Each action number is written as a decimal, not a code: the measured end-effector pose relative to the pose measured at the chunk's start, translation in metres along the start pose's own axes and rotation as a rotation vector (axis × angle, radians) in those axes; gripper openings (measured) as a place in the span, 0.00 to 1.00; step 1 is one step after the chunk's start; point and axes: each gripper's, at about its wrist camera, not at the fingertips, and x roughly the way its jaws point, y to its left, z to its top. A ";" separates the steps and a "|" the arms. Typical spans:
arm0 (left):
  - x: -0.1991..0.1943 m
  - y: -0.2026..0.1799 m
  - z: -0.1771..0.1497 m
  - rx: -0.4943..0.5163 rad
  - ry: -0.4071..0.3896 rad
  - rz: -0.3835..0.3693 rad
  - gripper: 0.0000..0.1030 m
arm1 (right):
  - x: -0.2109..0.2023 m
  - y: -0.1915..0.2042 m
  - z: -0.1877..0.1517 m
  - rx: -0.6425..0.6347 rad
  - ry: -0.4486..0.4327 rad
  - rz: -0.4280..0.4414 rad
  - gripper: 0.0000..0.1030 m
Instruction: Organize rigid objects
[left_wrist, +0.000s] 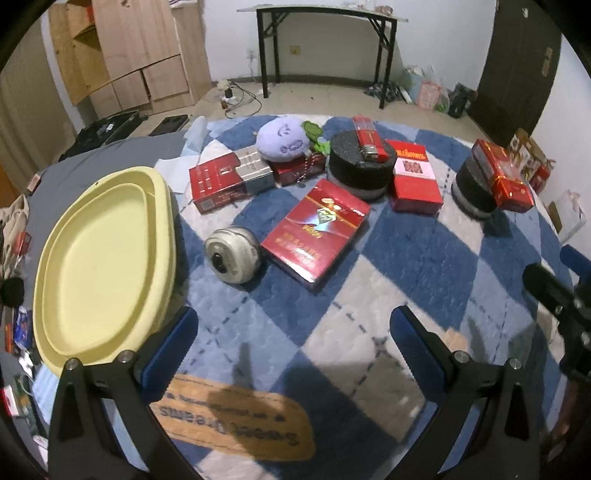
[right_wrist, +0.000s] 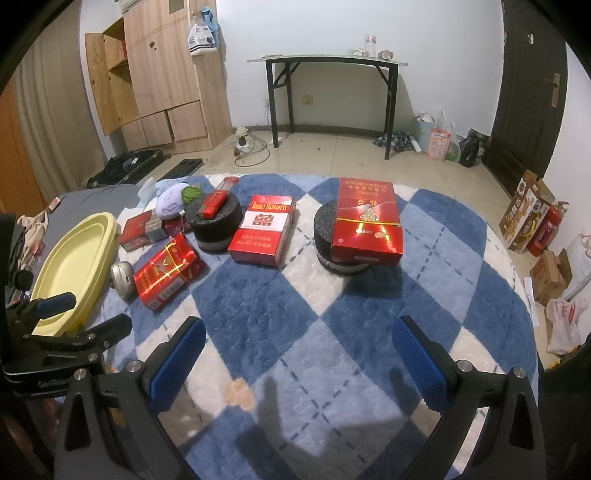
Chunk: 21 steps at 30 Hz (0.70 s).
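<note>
I note a plush, fleecy blue-and-white blanket (right_wrist: 295, 306), glossy red cardboard cigarette boxes (left_wrist: 316, 230), a matt smooth yellow plastic tray (left_wrist: 99, 266), rough speckled black foam pucks (right_wrist: 218, 221), and textured blue rubbery finger pads (right_wrist: 177, 363).

We see a glossy red flat carton (left_wrist: 316, 230) lying flat beside a round silver tin (left_wrist: 232, 254) on its side. A red-and-white carton (right_wrist: 263, 229) lies between two black round foam blocks; a red lighter (right_wrist: 213, 208) tops the left block (right_wrist: 214, 225), a red box (right_wrist: 365, 221) the right (right_wrist: 325, 229).
</note>
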 end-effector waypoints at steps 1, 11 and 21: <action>0.000 0.006 0.002 -0.005 0.007 -0.001 1.00 | 0.000 0.000 0.000 0.002 0.001 0.001 1.00; 0.009 0.050 0.029 0.083 0.049 0.022 1.00 | -0.004 -0.009 0.010 0.045 -0.017 0.027 1.00; 0.023 0.042 0.038 0.197 0.118 -0.062 1.00 | -0.002 -0.008 0.015 0.049 -0.007 0.044 1.00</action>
